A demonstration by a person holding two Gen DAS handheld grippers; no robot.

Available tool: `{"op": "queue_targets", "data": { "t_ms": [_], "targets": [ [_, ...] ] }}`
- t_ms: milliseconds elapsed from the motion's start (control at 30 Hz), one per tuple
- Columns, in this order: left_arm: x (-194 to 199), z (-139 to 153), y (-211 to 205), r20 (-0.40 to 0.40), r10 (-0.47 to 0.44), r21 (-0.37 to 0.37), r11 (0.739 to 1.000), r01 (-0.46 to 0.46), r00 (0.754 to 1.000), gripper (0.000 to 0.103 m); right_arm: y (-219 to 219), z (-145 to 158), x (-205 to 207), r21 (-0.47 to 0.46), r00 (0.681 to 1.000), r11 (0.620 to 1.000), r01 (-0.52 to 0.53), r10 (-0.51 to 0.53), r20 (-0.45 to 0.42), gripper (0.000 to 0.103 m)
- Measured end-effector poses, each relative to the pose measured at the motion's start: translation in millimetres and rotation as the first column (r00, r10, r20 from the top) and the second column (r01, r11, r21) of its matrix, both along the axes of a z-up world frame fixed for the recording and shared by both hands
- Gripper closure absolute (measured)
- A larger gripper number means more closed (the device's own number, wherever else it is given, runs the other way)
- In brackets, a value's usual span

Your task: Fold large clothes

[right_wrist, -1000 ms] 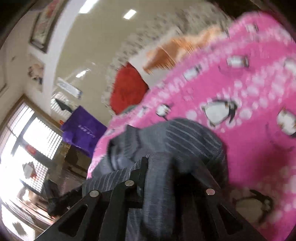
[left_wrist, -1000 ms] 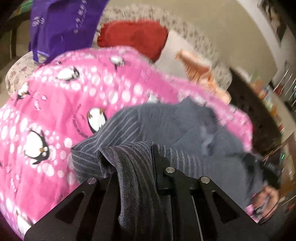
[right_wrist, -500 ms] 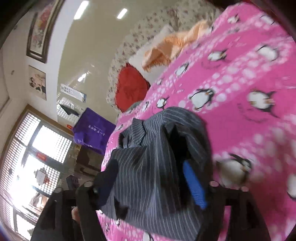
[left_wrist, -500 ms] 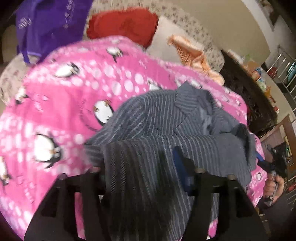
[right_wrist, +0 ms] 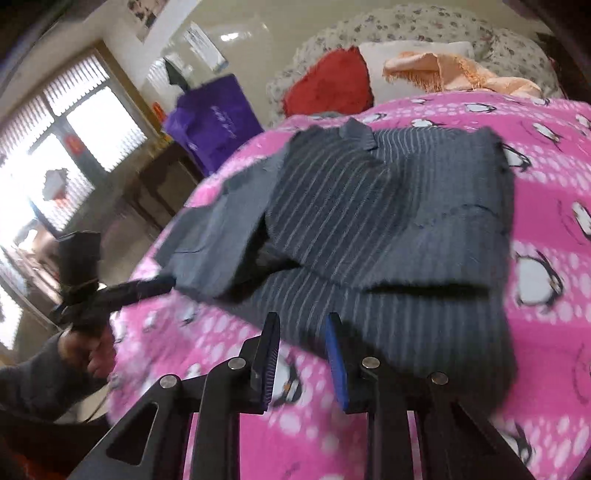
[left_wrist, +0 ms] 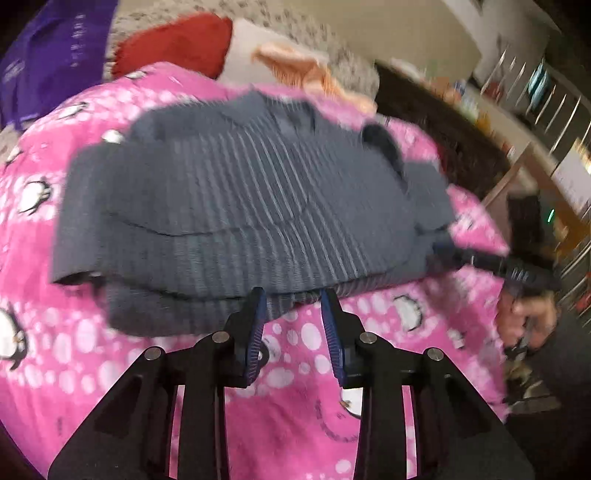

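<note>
Left wrist view: the folded grey pinstriped shirt (left_wrist: 251,206) lies on the pink penguin-print blanket (left_wrist: 92,369) — long axis crosswise, just ahead of both claws. The left gripper (left_wrist: 291,299) and right gripper (right_wrist: 303,321), jaws just closing, stand apart, empty — about equally near.

Pink penguin blanket (right_wrist: 461,110) over bed; red pillow (right_wrist: 328,83), floral headboard (right_wrist: 424,22) behind. Bright window (right_wrist: 55,122) at left, cream wall (right_wrist: 258,33), purple bag (right_wrist: 218,122).

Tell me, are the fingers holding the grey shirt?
No. Both the left gripper and right gripper are empty, having just been closing; the shirt lies on the pink blanket.
</note>
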State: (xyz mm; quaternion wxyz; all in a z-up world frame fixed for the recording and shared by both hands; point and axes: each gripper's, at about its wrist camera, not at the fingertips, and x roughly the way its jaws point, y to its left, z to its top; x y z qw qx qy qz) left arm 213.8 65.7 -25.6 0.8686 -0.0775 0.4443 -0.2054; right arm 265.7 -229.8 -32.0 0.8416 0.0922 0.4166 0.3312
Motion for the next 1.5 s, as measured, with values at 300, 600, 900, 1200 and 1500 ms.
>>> {"op": "queue_targets", "data": {
  "t_ms": [300,600,900,1200,1500],
  "targets": [
    [80,9,-6,0.012,0.070,0.063,0.996,-0.071,0.997,0.073,34,-2,81,-0.077,0.996,0.993,0.084,-0.084,0.004,0.078],
    [140,65,25,0.136,0.182,-0.007,0.983,-0.183,0.974,0.071,5,69,134,0.099,0.963,0.972,0.211,-0.224,0.147,0.078],
    [141,25,26,0.079,0.225,-0.053,0.974,-0.221,0.971,0.067,24,35,94,0.018,0.993,1.000,0.018,-0.019,0.116,0.078],
    [158,21,25,0.027,0.248,-0.080,0.966,-0.245,0.968,0.067,39,36,162,-0.090,0.990,0.989,0.115,-0.107,0.088,0.078],
    [141,1,34,0.055,0.267,-0.023,0.964,-0.267,0.962,0.063,-19,65,136,0.065,0.949,0.968,0.244,-0.252,0.189,0.078]
  ]
}}
